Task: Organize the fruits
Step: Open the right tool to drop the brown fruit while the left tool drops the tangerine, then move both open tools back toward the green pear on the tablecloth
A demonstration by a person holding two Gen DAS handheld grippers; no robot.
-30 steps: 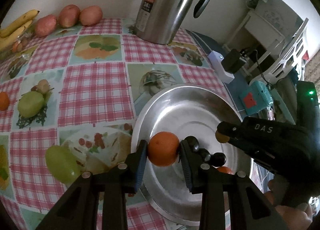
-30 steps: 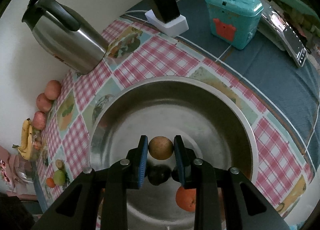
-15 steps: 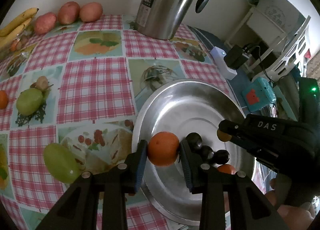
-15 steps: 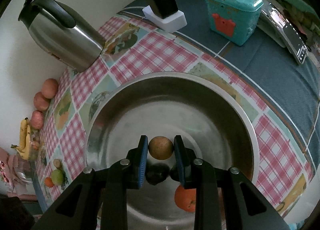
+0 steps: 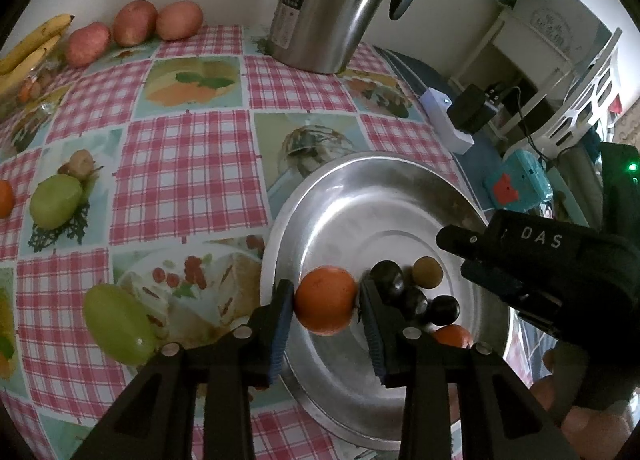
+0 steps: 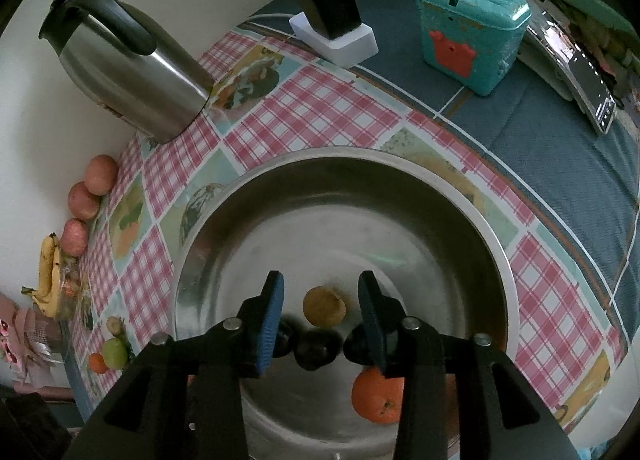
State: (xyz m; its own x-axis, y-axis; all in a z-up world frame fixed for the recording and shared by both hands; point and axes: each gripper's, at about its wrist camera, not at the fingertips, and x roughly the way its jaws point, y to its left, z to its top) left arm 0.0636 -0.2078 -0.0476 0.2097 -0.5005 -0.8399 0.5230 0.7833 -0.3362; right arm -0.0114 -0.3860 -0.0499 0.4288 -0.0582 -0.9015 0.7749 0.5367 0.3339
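Orange [image 5: 326, 300] sitting between left gripper [image 5: 325, 310] pads over steel basin [image 5: 352, 188], jaws opening, contact seemingly persisting. Right gripper [image 6: 320, 310] jaws spreading, gripping nothing; small brown fruit [image 6: 324, 306] resting on basin floor beside dark fruits [image 6: 316, 348].

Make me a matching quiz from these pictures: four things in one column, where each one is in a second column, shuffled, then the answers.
Things:
1. orange
2. small brown fruit
3. bananas
4. steel jug

Places:
A. far left edge of the table, beside the red apples
B. lying on the metal bowl floor, between the opening jaws of the right gripper
C. standing on the checked cloth by the wall
D. between the pads of the left gripper

Pairs: 1-D, 2-B, 3-A, 4-C
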